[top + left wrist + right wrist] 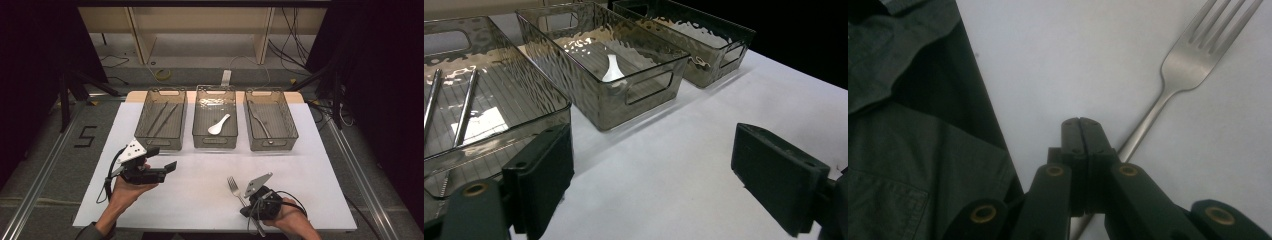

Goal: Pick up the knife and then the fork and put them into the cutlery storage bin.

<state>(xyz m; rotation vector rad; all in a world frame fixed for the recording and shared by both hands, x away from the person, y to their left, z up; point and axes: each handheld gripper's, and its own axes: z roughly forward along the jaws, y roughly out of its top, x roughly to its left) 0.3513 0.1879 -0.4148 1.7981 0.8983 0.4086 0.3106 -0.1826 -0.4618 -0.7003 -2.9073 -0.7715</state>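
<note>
Three bins (215, 142) line the white table (200, 195) (cables (290, 35) on floor behind).

A white desk (310, 165) carries three smoky clear bins in a row along its far side: the left bin (161, 120), the middle bin (215, 122) and the right bin (270, 120), set near one another. A fork (236, 191) lies flat on the bare top near the front edge, tines pointing away.

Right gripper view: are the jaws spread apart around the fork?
No: the right gripper has its jaws pressed together, and the fork handle passes under them on the white table.
</note>
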